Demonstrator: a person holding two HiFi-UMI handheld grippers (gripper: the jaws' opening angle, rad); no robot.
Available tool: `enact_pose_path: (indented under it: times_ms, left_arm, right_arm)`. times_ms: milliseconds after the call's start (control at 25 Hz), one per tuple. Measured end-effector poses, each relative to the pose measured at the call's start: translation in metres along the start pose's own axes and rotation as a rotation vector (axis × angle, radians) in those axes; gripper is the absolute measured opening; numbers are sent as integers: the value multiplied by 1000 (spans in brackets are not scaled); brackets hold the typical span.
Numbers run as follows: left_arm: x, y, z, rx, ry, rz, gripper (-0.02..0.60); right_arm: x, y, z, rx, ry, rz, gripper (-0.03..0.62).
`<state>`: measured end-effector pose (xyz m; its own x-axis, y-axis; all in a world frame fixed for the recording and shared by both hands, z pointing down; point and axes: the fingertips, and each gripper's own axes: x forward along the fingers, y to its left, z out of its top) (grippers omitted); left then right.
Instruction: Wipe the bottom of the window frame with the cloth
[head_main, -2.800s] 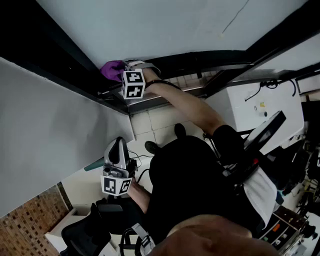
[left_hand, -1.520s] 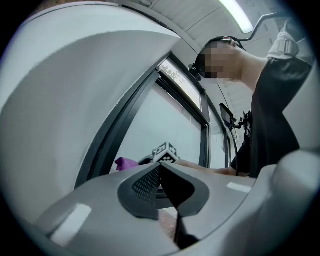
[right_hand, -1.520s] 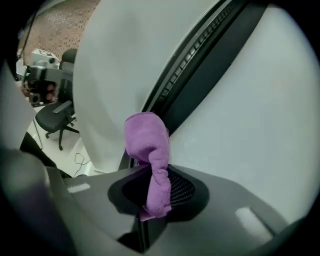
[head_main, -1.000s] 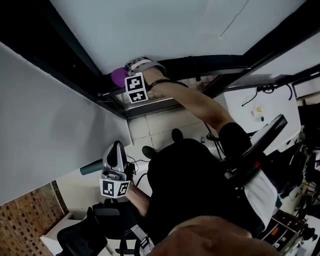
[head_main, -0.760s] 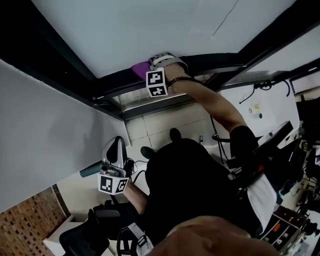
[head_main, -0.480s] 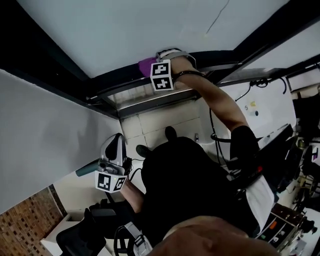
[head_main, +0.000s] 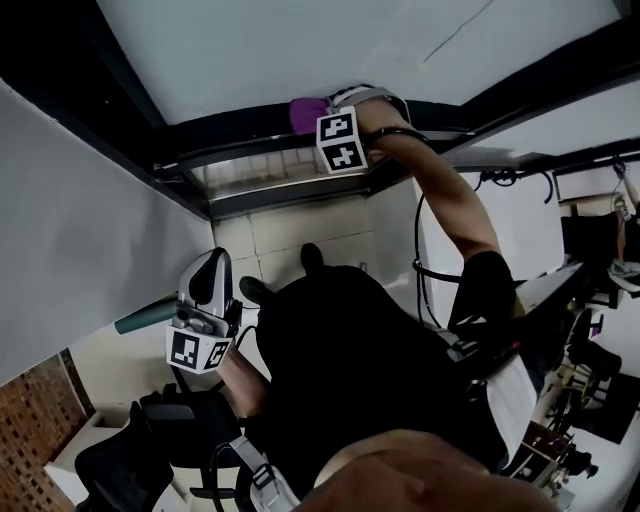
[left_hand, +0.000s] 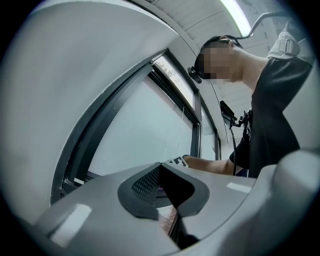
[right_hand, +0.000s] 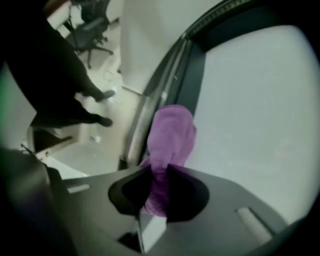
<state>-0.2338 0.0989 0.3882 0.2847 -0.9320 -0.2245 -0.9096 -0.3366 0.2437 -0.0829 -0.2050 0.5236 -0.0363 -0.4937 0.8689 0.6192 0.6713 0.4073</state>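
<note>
The right gripper (head_main: 325, 110) is raised to the bottom rail of the dark window frame (head_main: 240, 128), at the end of the person's outstretched arm; its jaws are clamped on a purple cloth (head_main: 304, 113). In the right gripper view the cloth (right_hand: 170, 134) rises out from between the closed jaws of the right gripper (right_hand: 159, 189) as a rounded wad; it lies against the frame's bottom rail (right_hand: 192, 75), right beside the pale glass pane (right_hand: 255, 100).

The cube (head_main: 341, 141) on this gripper shows black-and-white square patterns, not letters; the cube (head_main: 194, 351) on the left gripper (head_main: 207, 275) bears the same kind of marking.

The left gripper is held low, well apart from the window, over the pale tiled floor (head_main: 290, 232); in the left gripper view its jaws (left_hand: 172, 200) are pressed together with nothing between them. That view looks toward the window frame (left_hand: 75, 150); faint marks on the strip above the pane (left_hand: 167, 72) are too small to read.

A black office chair (head_main: 125, 465) stands at the lower left.
</note>
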Motion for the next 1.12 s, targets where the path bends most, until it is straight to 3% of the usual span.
enact_pose_path:
  times_ms: [80,160,280,400,640,720,760,800,840,880,1000,1040,1080,1120]
  left_arm:
    - [-2,6,-1,-4,-4,0,3]
    - [0,10,-5,-8,-11,-11,2]
    - [13,0,-12,-11,-17,-42,2]
    - [30,-15,-20,-10,-3,-72,3]
    - [28,-10,-14,-17,10,-63,3]
    - [27,-10,-13,-16,18,-67,2]
    - [27,-9,-13,-18,22,-68,3]
    - [27,-8,-14,-22,26,-68,2]
    - [27,-6,-15,-26,30,-69,2]
    - [29,-5,-16,-31,36,-71,2]
    - [40,-7,-19,-37,70,-92,2]
    - [45,-9,-19,-33,81,-104,3]
    - [51,-12,-17,-27,88,-116,3]
    - [58,-15,-16,-21,93,-127,2]
  right_arm:
    - [-24,4,10,46,-132,82,66]
    - [-32,-21,10,97,-191,23,66]
    - [7,-41,-7,26,-89,-90,66]
    - [37,-20,-26,-62,-18,-104,60]
    - [-34,66,-4,-221,-57,15,63]
    - [-54,121,8,-225,-131,127,66]
    - [-58,152,16,-169,-211,221,66]
    - [-57,178,27,-52,-326,319,66]
    - [-50,196,38,138,-477,413,66]
    - [-38,207,48,403,-663,510,66]
    - [-5,204,57,1407,-1314,840,66]
    - [1,194,52,1700,-1503,914,66]
    - [2,179,43,1910,-1664,915,66]
    - [-3,160,29,2017,-1791,813,66]
